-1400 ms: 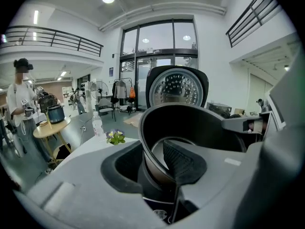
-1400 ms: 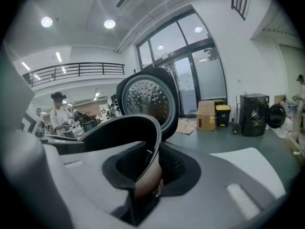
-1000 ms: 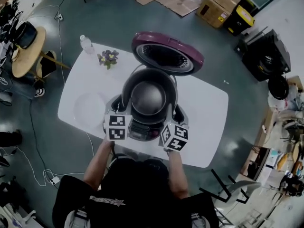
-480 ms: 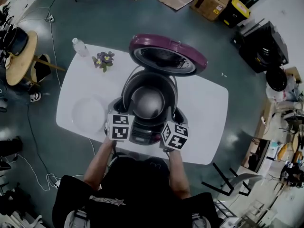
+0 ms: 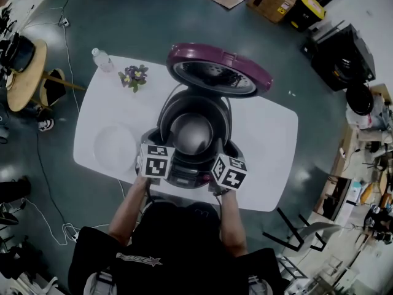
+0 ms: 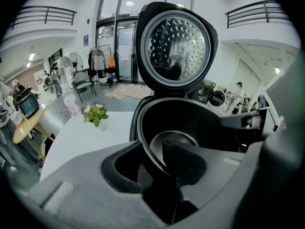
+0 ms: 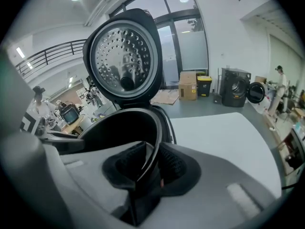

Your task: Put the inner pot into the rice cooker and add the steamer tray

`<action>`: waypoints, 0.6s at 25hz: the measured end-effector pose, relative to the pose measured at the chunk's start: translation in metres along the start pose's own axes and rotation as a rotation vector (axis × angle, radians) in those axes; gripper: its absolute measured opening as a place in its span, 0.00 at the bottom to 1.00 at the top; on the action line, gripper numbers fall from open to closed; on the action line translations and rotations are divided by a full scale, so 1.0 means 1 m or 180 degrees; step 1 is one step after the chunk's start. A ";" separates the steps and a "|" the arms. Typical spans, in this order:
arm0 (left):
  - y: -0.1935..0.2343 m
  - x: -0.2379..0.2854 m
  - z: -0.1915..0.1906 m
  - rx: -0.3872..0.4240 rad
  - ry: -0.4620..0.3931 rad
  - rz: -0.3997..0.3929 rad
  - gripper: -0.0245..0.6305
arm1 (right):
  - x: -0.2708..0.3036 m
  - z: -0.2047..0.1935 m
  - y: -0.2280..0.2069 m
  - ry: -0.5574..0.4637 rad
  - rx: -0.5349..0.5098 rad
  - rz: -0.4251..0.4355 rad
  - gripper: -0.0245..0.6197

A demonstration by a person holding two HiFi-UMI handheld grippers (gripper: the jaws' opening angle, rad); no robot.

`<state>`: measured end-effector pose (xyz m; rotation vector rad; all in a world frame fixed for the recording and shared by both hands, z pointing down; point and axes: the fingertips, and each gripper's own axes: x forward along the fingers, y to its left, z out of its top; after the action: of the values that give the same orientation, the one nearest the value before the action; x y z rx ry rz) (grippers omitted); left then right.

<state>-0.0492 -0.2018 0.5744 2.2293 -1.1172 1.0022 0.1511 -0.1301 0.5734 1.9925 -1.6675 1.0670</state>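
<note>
Both grippers hold the dark metal inner pot (image 5: 191, 133) by its rim, low inside the open rice cooker (image 5: 184, 172). The cooker's maroon lid (image 5: 218, 71) stands up behind it. My left gripper (image 5: 163, 149) grips the pot's near-left rim; its jaws are closing, with the rim (image 6: 148, 149) between the pads. My right gripper (image 5: 220, 156) is shut on the near-right rim (image 7: 155, 149). A white round steamer tray (image 5: 115, 146) lies on the table, left of the cooker.
On the white table (image 5: 270, 165) a small flower pot (image 5: 136, 75) and a water bottle (image 5: 101, 58) stand at the far left corner. Cardboard boxes (image 5: 273, 2) and a black machine (image 5: 341, 60) sit on the floor beyond. A round wooden side table (image 5: 27, 72) is at left.
Both grippers have sunk a little, and the inner pot has gone down with them, deeper into the cooker body.
</note>
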 end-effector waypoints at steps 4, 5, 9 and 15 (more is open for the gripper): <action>-0.002 0.001 -0.002 0.0080 0.0043 0.0004 0.25 | 0.002 -0.002 0.001 0.0045 -0.0004 0.0000 0.18; -0.003 0.001 -0.003 0.0124 0.0062 -0.0004 0.26 | 0.002 -0.003 0.001 0.0055 -0.0010 0.0001 0.18; -0.009 0.002 -0.005 0.0177 0.0058 -0.0102 0.31 | 0.003 -0.003 0.003 0.0053 -0.0019 0.0015 0.24; -0.011 -0.001 -0.007 0.0150 -0.0032 -0.0185 0.36 | 0.000 -0.001 0.006 -0.0051 -0.0062 0.0114 0.37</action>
<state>-0.0432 -0.1907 0.5772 2.2928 -1.0371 1.0040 0.1447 -0.1311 0.5731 1.9711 -1.7213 1.0455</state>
